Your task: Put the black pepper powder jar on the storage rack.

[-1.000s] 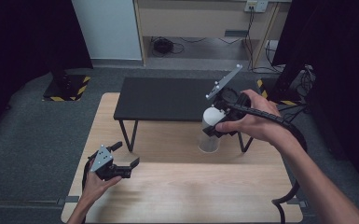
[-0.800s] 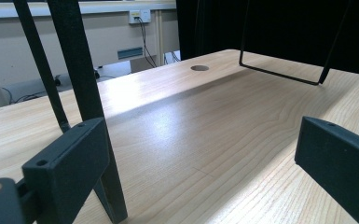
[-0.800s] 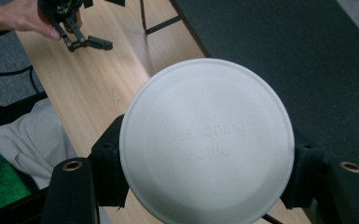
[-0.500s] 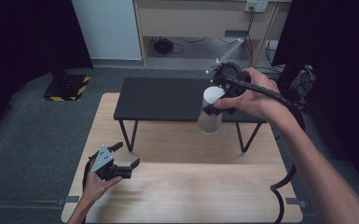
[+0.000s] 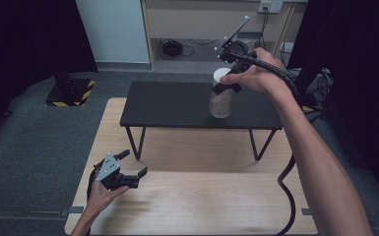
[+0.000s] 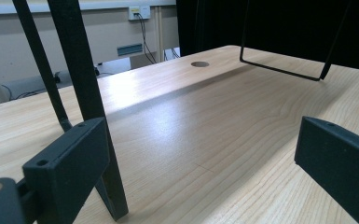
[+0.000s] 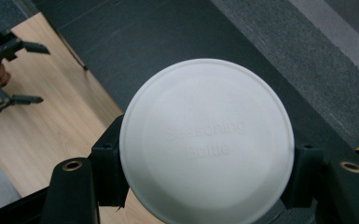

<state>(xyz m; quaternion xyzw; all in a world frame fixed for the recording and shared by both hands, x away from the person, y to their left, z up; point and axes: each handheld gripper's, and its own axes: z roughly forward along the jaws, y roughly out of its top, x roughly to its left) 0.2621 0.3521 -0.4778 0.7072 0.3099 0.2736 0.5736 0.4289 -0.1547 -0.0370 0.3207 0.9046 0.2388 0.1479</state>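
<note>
The right claw (image 5: 225, 81) pinches a clear plastic seasoning bottle with a round white lid (image 7: 206, 140) just under the lid, holding it above the low black metal-legged table (image 5: 177, 105). To set it down well, keep the bottle upright, lower slowly, and release only when the base rests flat. The left claw (image 5: 128, 172) waits spread over the light wooden tabletop (image 5: 202, 206).
</note>
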